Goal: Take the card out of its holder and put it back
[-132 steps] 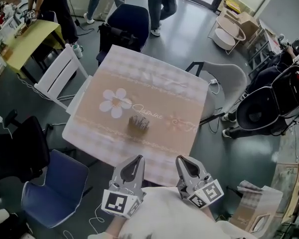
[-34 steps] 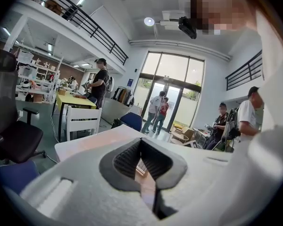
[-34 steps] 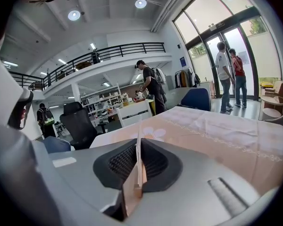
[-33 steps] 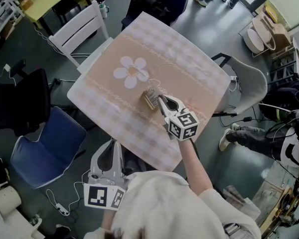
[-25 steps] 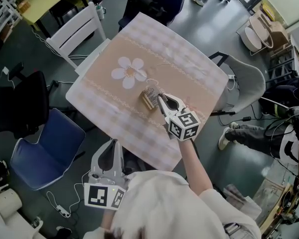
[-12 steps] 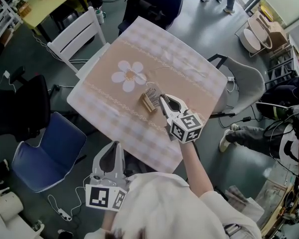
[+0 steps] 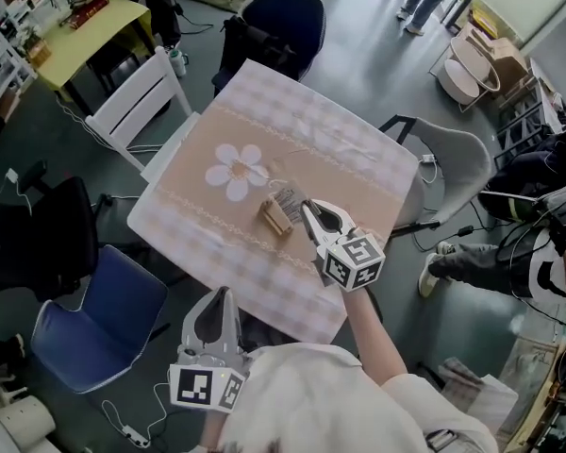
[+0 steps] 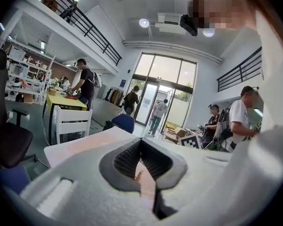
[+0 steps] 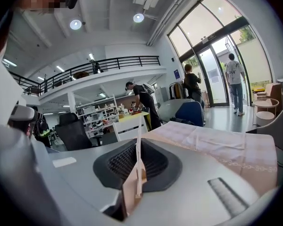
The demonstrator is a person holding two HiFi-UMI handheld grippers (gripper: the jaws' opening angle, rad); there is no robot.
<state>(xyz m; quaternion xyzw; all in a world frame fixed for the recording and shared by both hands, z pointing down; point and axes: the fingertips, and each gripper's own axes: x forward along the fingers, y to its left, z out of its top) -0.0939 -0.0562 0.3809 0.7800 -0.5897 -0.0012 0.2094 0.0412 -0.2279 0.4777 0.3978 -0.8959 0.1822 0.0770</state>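
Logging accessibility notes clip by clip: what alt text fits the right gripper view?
The right hand-held gripper is shut on a thin card, seen edge-on and upright between its jaws. Beyond it lies a cloth-covered table in pink checks, with a white chair and people by tall glass doors farther off.

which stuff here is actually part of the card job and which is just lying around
In the job: card, gripped by the right gripper; wooden holder on the table.

Just about: left gripper, empty and off the table; white chair; blue chair; yellow table.
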